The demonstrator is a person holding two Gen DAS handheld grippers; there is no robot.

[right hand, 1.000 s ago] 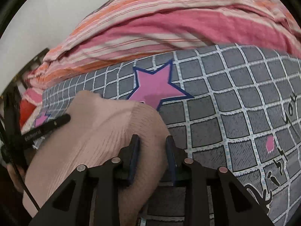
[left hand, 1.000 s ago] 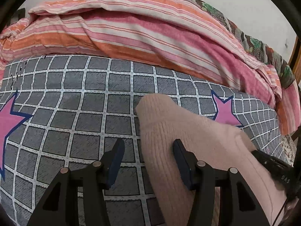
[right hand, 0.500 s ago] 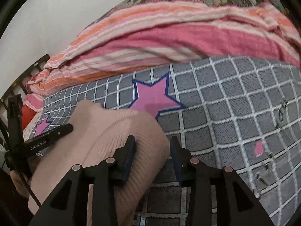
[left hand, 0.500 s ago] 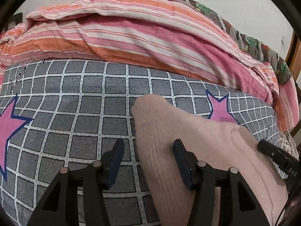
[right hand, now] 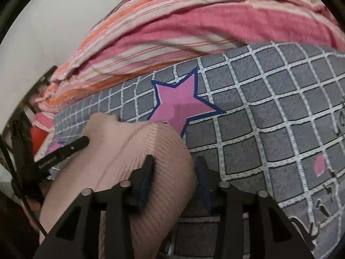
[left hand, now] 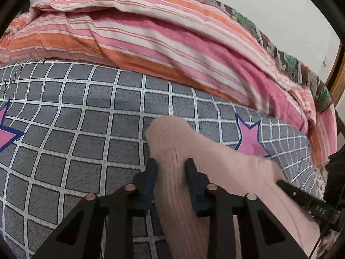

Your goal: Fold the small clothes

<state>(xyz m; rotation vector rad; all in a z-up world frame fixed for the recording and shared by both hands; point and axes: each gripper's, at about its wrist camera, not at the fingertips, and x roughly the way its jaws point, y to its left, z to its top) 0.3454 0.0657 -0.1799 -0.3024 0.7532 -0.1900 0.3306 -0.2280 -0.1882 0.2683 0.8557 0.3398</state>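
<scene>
A pale pink ribbed knit garment [left hand: 226, 172] lies on a grey checked bedsheet [left hand: 75, 129] with pink stars. My left gripper [left hand: 170, 168] has closed in on the garment's left end, with its fingers pressing the knit on both sides. In the right wrist view the same garment [right hand: 129, 161] fills the lower left. My right gripper [right hand: 174, 168] is open around the garment's right edge, its right finger off the cloth. The left gripper's finger [right hand: 62, 151] shows as a black bar at the left.
A pink, orange and white striped quilt [left hand: 172, 38] is heaped along the back of the bed. A pink star [right hand: 181, 105] is printed on the sheet just beyond the garment. A dark bed frame [right hand: 19, 129] stands at the left edge.
My left gripper has closed from wide open onto the garment's left end. My right gripper has opened from its grip on the right edge.
</scene>
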